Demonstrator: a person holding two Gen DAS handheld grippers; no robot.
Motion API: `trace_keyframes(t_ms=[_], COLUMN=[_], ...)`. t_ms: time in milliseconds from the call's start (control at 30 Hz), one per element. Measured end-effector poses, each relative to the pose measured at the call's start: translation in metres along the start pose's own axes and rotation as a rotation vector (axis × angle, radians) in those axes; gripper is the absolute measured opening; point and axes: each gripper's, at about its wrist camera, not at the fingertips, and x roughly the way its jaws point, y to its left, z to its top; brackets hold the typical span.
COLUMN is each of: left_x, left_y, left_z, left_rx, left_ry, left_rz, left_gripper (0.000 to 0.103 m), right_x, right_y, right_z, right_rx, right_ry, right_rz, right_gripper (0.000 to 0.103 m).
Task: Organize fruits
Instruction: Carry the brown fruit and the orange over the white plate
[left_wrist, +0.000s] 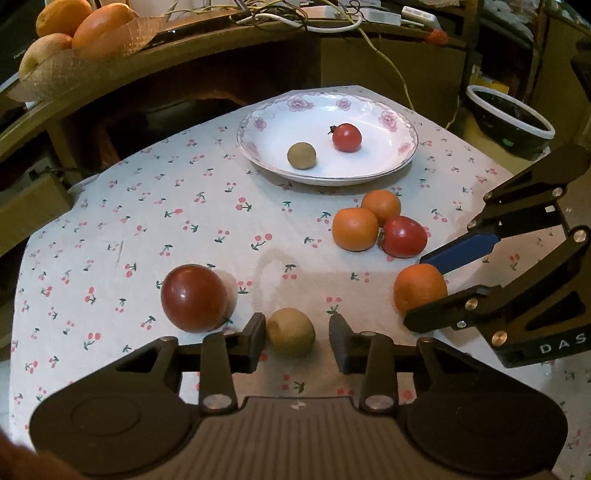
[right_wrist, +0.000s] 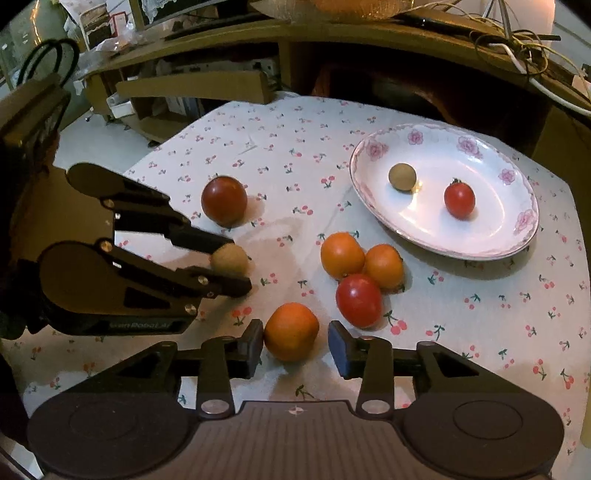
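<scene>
My left gripper (left_wrist: 297, 338) is open with a small tan round fruit (left_wrist: 290, 331) between its fingers, touching the left one; it also shows in the right wrist view (right_wrist: 229, 259). My right gripper (right_wrist: 296, 341) is open around an orange (right_wrist: 291, 331), seen from the left wrist too (left_wrist: 419, 288). A dark red tomato (left_wrist: 194, 297) lies left of the tan fruit. Two oranges (left_wrist: 355, 229) (left_wrist: 381, 206) and a red tomato (left_wrist: 403, 236) cluster mid-table. The floral plate (left_wrist: 369, 105) holds a tan fruit (left_wrist: 301, 155) and a small red tomato (left_wrist: 346, 137).
The table has a white cherry-print cloth (left_wrist: 147, 229). A wooden shelf behind carries a basket of oranges (left_wrist: 74, 33) and cables (left_wrist: 295, 14). A dark bowl (left_wrist: 509, 118) stands off the table at right. A cardboard box (right_wrist: 192, 92) sits beyond the far edge.
</scene>
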Motion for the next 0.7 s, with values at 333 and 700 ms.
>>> trace_keyframes(t_ms=[333, 700], left_x=[-0.001, -0.006], left_y=[0.001, -0.008], left_z=[-0.001, 0.010], left_rx=[-0.024, -0.012], left_ry=[0.002, -0.004], left_rz=[-0.015, -0.012], left_gripper=[0.039, 0.032], right_x=[0.005, -0.007], right_y=[0.001, -0.001], right_z=[-0.001, 0.003], right_rx=[-0.008, 0.033], right_ry=[0.002, -0.002], right_rz=[-0.003, 0.002], right_gripper=[0.040, 0.032])
